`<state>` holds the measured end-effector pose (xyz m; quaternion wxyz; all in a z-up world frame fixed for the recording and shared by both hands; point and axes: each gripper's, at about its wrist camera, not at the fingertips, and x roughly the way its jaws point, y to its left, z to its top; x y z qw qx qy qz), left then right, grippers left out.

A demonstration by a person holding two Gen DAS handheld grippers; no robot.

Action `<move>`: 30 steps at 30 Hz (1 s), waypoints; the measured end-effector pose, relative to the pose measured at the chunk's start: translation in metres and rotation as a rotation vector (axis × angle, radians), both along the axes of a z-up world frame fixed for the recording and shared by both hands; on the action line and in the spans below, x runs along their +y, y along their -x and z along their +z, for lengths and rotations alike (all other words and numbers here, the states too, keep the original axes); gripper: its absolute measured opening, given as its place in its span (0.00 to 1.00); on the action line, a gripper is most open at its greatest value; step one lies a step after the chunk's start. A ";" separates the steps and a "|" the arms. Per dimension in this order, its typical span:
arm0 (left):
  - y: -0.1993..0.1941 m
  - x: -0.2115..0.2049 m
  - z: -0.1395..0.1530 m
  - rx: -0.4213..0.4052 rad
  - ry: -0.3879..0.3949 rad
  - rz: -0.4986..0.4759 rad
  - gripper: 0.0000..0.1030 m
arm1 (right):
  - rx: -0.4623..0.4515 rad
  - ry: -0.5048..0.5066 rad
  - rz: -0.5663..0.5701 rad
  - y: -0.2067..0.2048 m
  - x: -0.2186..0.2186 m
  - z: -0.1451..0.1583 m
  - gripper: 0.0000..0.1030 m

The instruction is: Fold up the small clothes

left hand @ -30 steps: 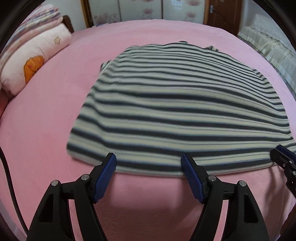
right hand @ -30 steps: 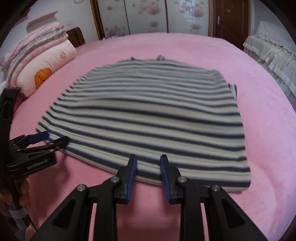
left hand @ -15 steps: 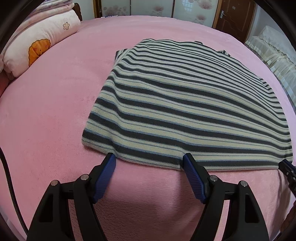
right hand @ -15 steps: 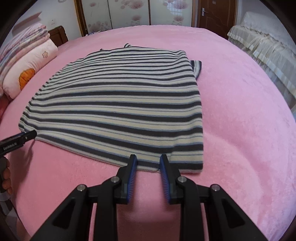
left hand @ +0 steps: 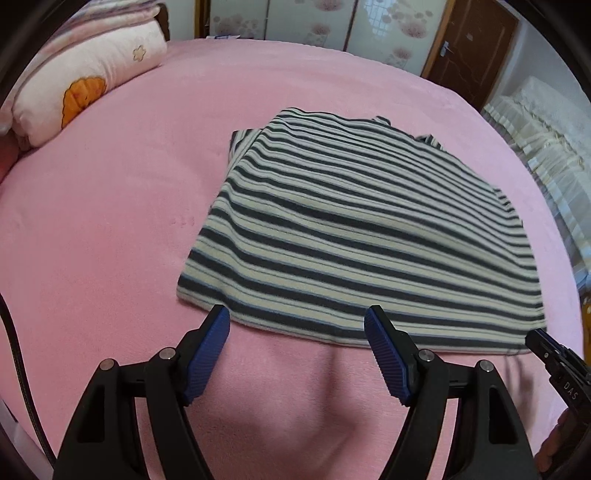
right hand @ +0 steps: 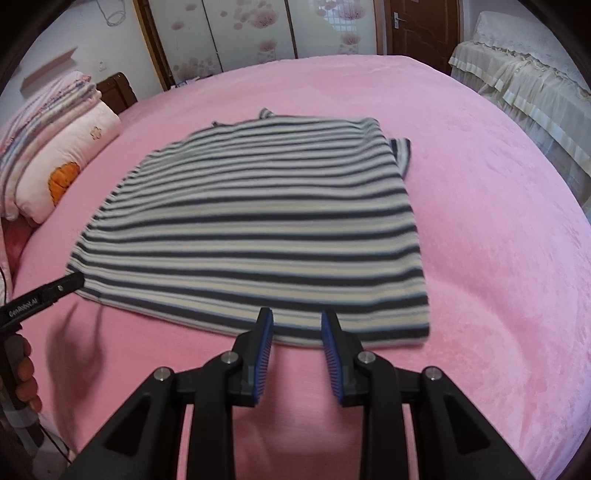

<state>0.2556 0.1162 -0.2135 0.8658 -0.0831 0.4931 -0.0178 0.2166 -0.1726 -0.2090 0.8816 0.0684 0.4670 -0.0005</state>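
A dark-and-cream striped shirt [left hand: 373, 236] lies flat on the pink bed [left hand: 110, 258], hem towards me; it also shows in the right wrist view [right hand: 258, 229]. My left gripper [left hand: 297, 328] is wide open and empty, its fingertips just over the hem near the shirt's left corner. My right gripper [right hand: 297, 325] is partly open and empty, its tips at the hem near the right corner. Each gripper's tip shows at the edge of the other's view: the right one [left hand: 554, 358] and the left one [right hand: 44, 295].
A pink pillow with an orange print [left hand: 88, 85] and folded bedding [right hand: 44, 110] lie at the bed's far left. A second bed with a cream cover [right hand: 524, 81] stands at the right. Wardrobe doors [right hand: 258, 33] and a brown door [left hand: 476, 48] are behind.
Both grippers have drawn back and shifted, so the shirt sits farther off and more to the right in the left wrist view. The shirt lies still. The jaw gaps are unchanged.
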 end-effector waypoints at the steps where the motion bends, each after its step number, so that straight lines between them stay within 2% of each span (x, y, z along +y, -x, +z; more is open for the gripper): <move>1: 0.000 0.004 -0.001 0.011 0.023 0.015 0.72 | -0.010 0.002 0.012 -0.002 0.004 0.004 0.26; 6: 0.003 0.018 -0.006 0.043 0.115 0.062 0.72 | -0.061 0.012 0.059 -0.019 0.022 0.022 0.26; 10: 0.010 0.028 -0.009 0.055 0.156 0.104 0.72 | -0.098 0.021 0.088 -0.035 0.034 0.036 0.26; 18: 0.013 0.044 -0.044 0.108 0.278 0.197 0.72 | -0.137 0.034 0.128 -0.057 0.054 0.045 0.26; 20: 0.013 0.048 -0.052 0.094 0.315 0.216 0.75 | -0.134 0.023 0.133 -0.061 0.057 0.043 0.26; 24: 0.012 0.055 -0.063 0.012 0.427 0.260 0.80 | -0.127 0.009 0.136 -0.065 0.061 0.037 0.26; 30: 0.002 0.055 -0.074 -0.077 0.495 0.271 0.88 | -0.119 0.015 0.144 -0.068 0.068 0.027 0.26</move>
